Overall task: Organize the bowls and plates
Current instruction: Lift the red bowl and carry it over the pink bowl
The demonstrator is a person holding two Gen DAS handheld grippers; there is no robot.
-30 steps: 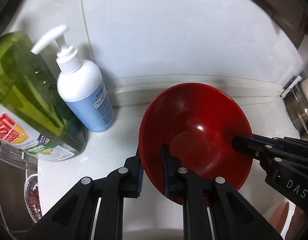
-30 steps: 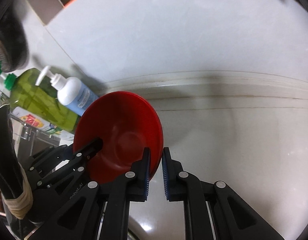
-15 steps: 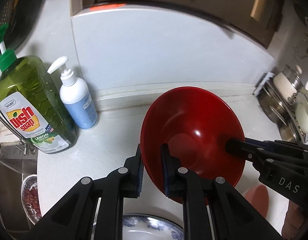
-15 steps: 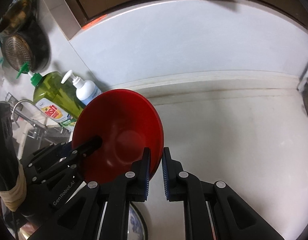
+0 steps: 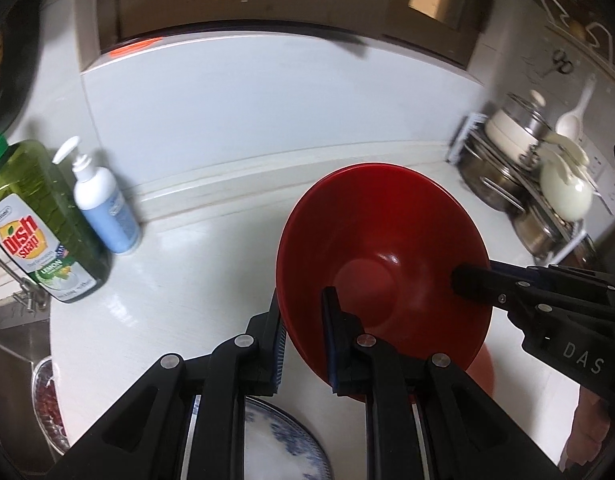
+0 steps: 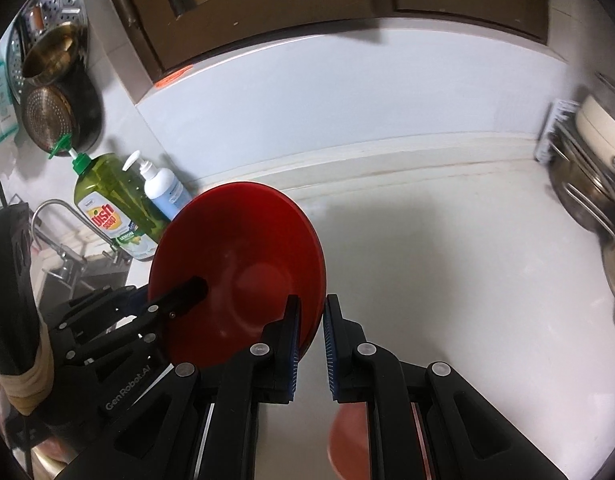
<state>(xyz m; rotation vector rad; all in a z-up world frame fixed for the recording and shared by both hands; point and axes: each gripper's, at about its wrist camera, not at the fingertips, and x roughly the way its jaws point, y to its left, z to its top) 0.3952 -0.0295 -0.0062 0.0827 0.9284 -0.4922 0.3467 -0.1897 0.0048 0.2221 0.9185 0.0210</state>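
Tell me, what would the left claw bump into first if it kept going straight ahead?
Probably the white backsplash wall. The left claw grips the red bowl's rim; beyond it lies only bare countertop, though depth is unclear.

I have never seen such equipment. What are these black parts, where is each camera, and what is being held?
The black parts are two hand-held grippers; no robot arm. Each picture comes from a camera on one gripper, looking along its fingers. The left gripper and the right gripper both clamp the rim of one red bowl, lifted above a white counter. On the counter stand a green dish soap bottle and a white pump bottle. A blue-patterned plate lies below; pots sit on a rack.
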